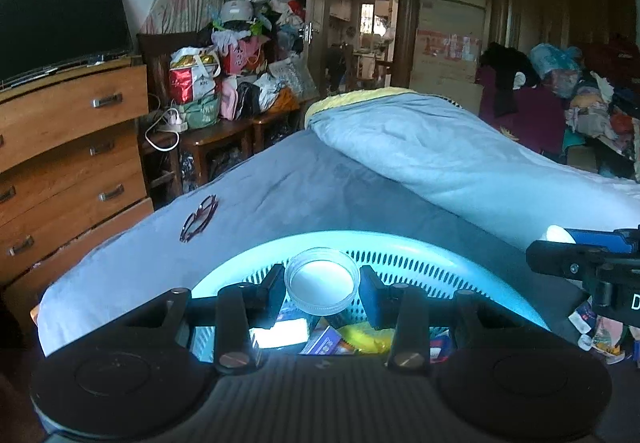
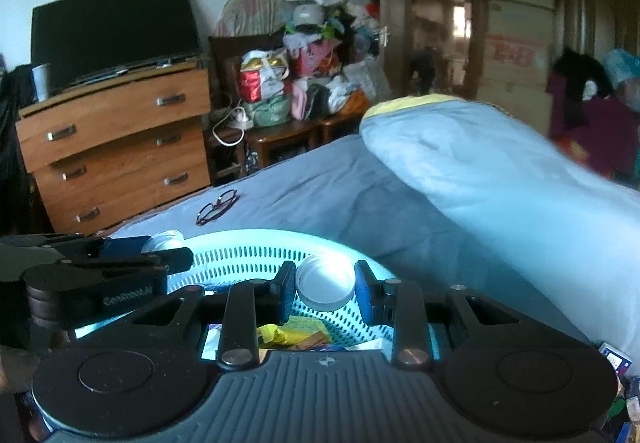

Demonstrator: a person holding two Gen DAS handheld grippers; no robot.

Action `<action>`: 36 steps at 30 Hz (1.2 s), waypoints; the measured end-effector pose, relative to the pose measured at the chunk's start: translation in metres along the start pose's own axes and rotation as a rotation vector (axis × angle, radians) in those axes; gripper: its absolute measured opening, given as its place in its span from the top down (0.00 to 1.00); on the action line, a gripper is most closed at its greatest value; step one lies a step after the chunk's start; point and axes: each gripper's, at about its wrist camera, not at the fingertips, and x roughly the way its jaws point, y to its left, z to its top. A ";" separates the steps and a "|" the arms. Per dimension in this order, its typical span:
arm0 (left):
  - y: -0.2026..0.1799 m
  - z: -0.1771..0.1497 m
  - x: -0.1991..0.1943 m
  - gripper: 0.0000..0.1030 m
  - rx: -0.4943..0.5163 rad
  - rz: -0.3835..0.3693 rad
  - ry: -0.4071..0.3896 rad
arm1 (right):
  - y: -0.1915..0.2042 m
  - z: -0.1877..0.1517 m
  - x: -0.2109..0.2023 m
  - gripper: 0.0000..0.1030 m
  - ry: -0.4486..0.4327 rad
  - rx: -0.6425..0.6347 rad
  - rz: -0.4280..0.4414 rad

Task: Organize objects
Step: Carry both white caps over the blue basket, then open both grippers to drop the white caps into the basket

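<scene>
Gripping a round clear-rimmed jar (image 1: pixel 322 280) between its two black fingers, the left gripper (image 1: pixel 322 285) hangs over a pale turquoise plastic basket (image 1: pixel 400 243), its pads pressed against the jar's opposite sides and the jaws only partly apart. The jar looks like translucent plastic with a ridged rim and a white, flat face turned toward the camera. Just beside it, the right gripper (image 2: pixel 325 287) clamps a smaller white round lid or jar (image 2: pixel 326 283) in the same way, jaws narrowed onto its smooth sides, also above the basket (image 2: pixel 240 255). Each gripper shows in the other's view: the right one at the far right edge of the left view, the left one at the left edge of the right view. The basket is rounded, with a thick glossy rim and walls pierced by rows of short vertical slots; inside lie crinkled yellow wrappers (image 2: pixel 280 333) and small printed packets. It sits on a bed covered in soft, matte blue sheet (image 1: pixel 280 183), with a rolled blue quilt (image 1: pixel 440 147) behind. A pair of dark red-framed glasses (image 1: pixel 199 218) lies folded on the sheet, well apart from the basket, toward a wooden chest of drawers (image 1: pixel 68 147) with metal handles.
</scene>
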 end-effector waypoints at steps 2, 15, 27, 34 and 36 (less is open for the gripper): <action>0.003 -0.002 0.002 0.59 -0.005 0.000 0.004 | 0.004 -0.001 0.003 0.69 0.004 -0.004 -0.003; -0.007 -0.011 0.020 0.59 0.008 -0.004 0.018 | 0.009 -0.005 0.014 0.69 0.021 -0.005 -0.008; -0.009 -0.011 0.035 0.59 0.015 0.001 0.030 | 0.007 -0.009 0.017 0.69 0.028 0.001 -0.004; -0.008 -0.013 0.043 0.47 0.000 0.002 0.047 | 0.007 -0.010 0.019 0.67 0.025 0.009 -0.004; -0.008 -0.014 0.041 0.30 0.001 0.015 0.034 | 0.007 -0.011 0.020 0.58 0.022 0.013 -0.008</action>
